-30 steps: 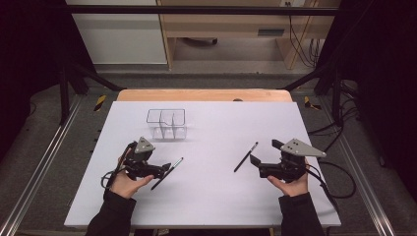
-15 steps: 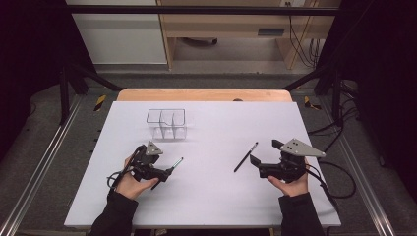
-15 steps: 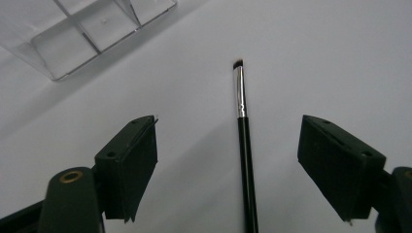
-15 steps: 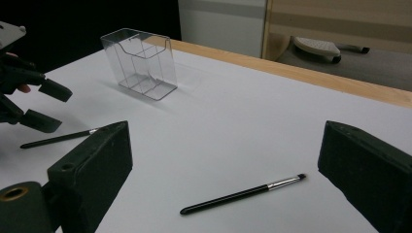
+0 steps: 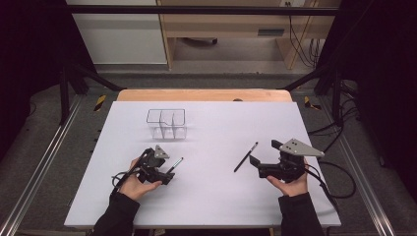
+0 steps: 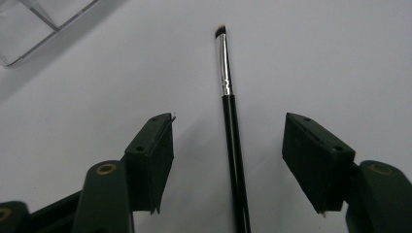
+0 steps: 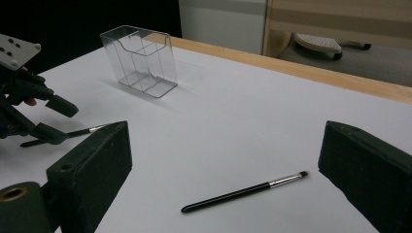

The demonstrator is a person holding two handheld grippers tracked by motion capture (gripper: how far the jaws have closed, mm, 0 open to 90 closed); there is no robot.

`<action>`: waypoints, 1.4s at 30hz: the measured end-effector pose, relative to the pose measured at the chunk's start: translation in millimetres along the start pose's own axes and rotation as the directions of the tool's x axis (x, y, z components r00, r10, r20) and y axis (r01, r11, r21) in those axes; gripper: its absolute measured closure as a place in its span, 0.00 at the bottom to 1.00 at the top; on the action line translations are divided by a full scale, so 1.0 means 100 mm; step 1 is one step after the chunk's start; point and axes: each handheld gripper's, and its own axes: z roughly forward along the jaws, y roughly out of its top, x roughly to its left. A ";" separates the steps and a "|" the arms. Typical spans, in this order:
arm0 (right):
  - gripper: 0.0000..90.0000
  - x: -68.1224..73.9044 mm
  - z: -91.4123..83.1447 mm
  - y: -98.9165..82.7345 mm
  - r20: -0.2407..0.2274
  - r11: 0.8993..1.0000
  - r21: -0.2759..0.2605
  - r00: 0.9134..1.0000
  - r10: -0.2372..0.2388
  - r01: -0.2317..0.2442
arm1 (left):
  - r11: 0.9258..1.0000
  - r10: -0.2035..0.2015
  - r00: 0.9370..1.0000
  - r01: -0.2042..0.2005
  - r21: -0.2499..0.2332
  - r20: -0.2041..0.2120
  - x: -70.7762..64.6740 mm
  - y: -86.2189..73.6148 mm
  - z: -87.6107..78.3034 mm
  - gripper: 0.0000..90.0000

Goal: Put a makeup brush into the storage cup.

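A black brush with a silver ferrule [image 6: 232, 136] lies flat on the white table [image 5: 216, 123], and the jaws of my left gripper [image 6: 229, 121] straddle its handle. The jaws have just been closing, and there is a gap between each pad and the handle. In the high view this gripper [image 5: 169, 173] sits low at front left over that brush [image 5: 175, 165]. My right gripper [image 5: 260, 153] is held open and still at front right, beside a second brush [image 5: 245, 157]. In the right gripper view, that brush [image 7: 248, 191] lies just ahead of the wide jaws.
A clear plastic holder with compartments [image 5: 166, 123] stands upright behind the left brush, also seen as the holder [image 7: 141, 60] far left. The table's wooden back edge [image 5: 204, 95] runs behind it. Cables trail from both grippers toward the front.
My left gripper has slid right and down onto the left brush, so its jaws now straddle the handle, and the jaws stand narrower. The right gripper and its brush have not moved.
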 end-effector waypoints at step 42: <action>0.06 0.00 0.02 -0.01 -0.008 1.000 0.012 1.000 -0.007 0.007 | 0.992 -0.108 0.993 0.105 0.069 0.042 -0.01 -0.01 0.03 0.92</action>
